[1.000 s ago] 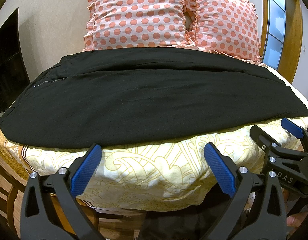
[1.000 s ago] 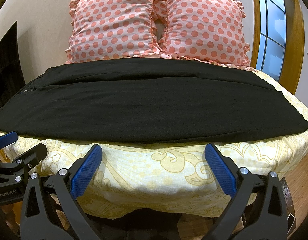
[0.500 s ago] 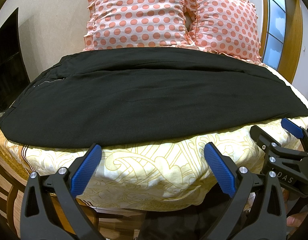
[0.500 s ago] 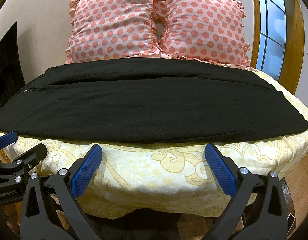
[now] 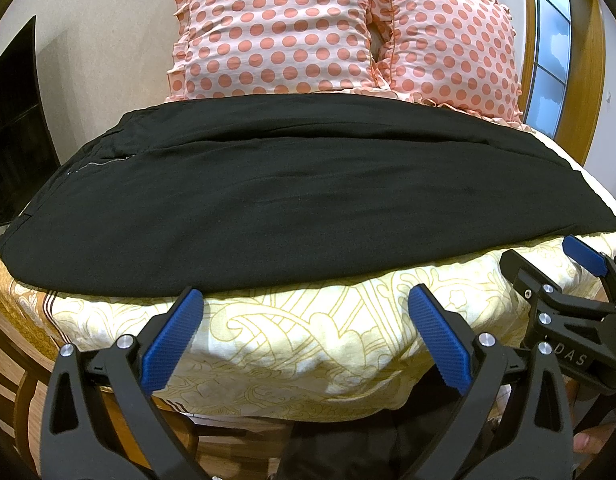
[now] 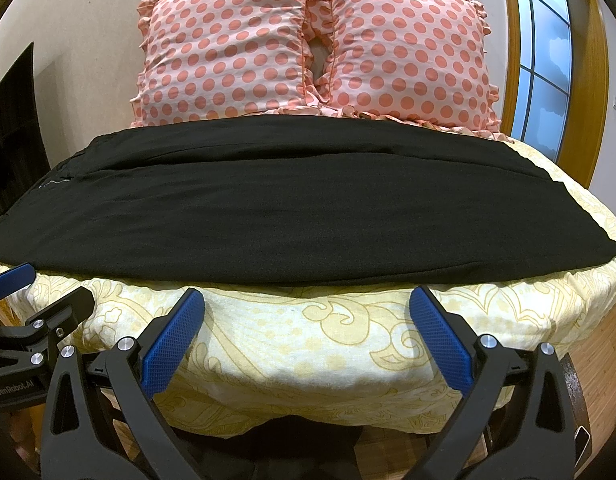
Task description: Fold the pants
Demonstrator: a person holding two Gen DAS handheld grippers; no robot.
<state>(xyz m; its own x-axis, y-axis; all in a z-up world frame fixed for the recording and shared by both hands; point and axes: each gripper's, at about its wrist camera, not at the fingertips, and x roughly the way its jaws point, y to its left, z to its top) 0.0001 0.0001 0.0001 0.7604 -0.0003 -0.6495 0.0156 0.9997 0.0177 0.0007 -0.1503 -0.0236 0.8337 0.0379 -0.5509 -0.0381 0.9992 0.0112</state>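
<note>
Yellow patterned bedding (image 6: pixel 292 332) carries the black pants (image 6: pixel 276 216), spread flat across it below two polka-dot pillows (image 6: pixel 228 52). Your left gripper (image 5: pixel 304 320) and right gripper (image 6: pixel 306 320) hover near the pants' front edge, both spread wide and holding nothing.

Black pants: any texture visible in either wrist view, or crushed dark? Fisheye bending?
Left wrist view: the black fabric pants read almost flat black; a seam and zipper show. Right wrist view: same, faint folds; the yellow patterned bedcover edge bows strongly.
</note>
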